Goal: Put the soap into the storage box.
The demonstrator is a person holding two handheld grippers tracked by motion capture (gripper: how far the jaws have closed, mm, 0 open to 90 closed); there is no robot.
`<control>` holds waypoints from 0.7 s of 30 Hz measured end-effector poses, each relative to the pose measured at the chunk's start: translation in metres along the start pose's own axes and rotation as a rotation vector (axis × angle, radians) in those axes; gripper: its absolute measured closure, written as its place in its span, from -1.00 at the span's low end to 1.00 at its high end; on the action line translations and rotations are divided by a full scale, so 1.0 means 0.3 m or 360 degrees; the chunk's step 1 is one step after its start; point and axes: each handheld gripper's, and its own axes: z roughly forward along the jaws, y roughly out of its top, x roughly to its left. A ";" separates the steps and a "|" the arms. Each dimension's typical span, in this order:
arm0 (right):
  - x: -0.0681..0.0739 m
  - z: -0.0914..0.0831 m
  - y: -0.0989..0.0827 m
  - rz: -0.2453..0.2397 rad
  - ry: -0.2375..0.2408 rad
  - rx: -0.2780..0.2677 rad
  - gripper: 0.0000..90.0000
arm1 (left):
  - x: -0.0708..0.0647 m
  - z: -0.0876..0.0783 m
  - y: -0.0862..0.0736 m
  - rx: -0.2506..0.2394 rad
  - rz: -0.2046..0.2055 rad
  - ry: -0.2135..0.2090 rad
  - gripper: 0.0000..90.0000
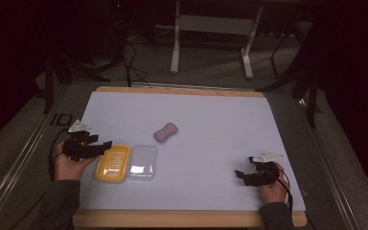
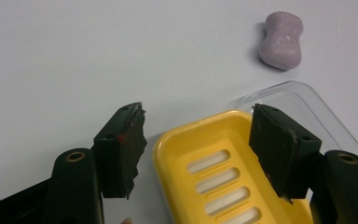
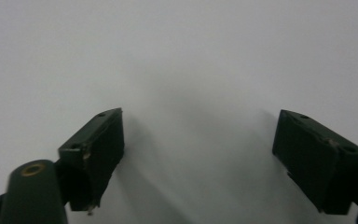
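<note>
Covering most of the tabletop, a pale mat [image 1: 211, 124] carries everything, and the work on it looks barely begun. Near its left edge sits the yellow soap dish [image 1: 112, 163], with a clear lid [image 1: 143, 162] lying flat on the mat and touching the dish's right side (so the dish is uncovered and its slotted floor bare). The pink soap bar [image 1: 166, 132] lies alone farther back, near the dish but apart from it, so it is not yet in the dish. The left gripper [image 2: 198, 140] hangs spread wide around the dish's corner, pinching nothing. The right gripper [image 1: 246, 176] rests well off at the right, likewise released over bare mat.
</note>
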 end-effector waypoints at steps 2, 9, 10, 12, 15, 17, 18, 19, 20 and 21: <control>0.002 -0.013 -0.006 0.0004 -0.0033 -0.0065 -0.56 | -0.008 0.004 0.013 0.0007 0.0029 -0.0002 -0.21; -0.007 -0.047 -0.025 0.0071 -0.0046 -0.0244 -0.55 | -0.023 0.002 0.061 -0.0007 0.0084 -0.0003 -0.22; -0.009 -0.050 -0.026 0.0077 -0.0051 -0.0256 -0.55 | -0.026 0.002 0.066 -0.0007 0.0085 -0.0007 -0.22; -0.009 -0.049 -0.027 0.0087 -0.0054 -0.0253 -0.55 | -0.031 0.003 0.075 -0.0004 0.0105 -0.0009 -0.22; -0.007 -0.048 -0.026 0.0073 -0.0061 -0.0247 -0.55 | -0.036 0.007 0.086 0.0006 0.0133 -0.0017 -0.22; -0.003 -0.047 -0.025 0.0064 -0.0068 -0.0241 -0.55 | -0.038 0.010 0.095 0.0011 0.0145 -0.0020 -0.23; -0.002 -0.046 -0.025 0.0057 -0.0070 -0.0242 -0.54 | -0.039 0.012 0.100 0.0015 0.0155 -0.0027 -0.24; -0.002 -0.046 -0.025 0.0057 -0.0070 -0.0242 -0.54 | -0.040 0.014 0.105 0.0018 0.0167 -0.0033 -0.24; -0.002 -0.047 -0.025 0.0057 -0.0072 -0.0243 -0.52 | -0.041 0.016 0.110 0.0015 0.0175 -0.0040 -0.24; -0.002 -0.047 -0.025 0.0059 -0.0076 -0.0244 -0.52 | -0.042 0.018 0.115 0.0017 0.0189 -0.0042 -0.24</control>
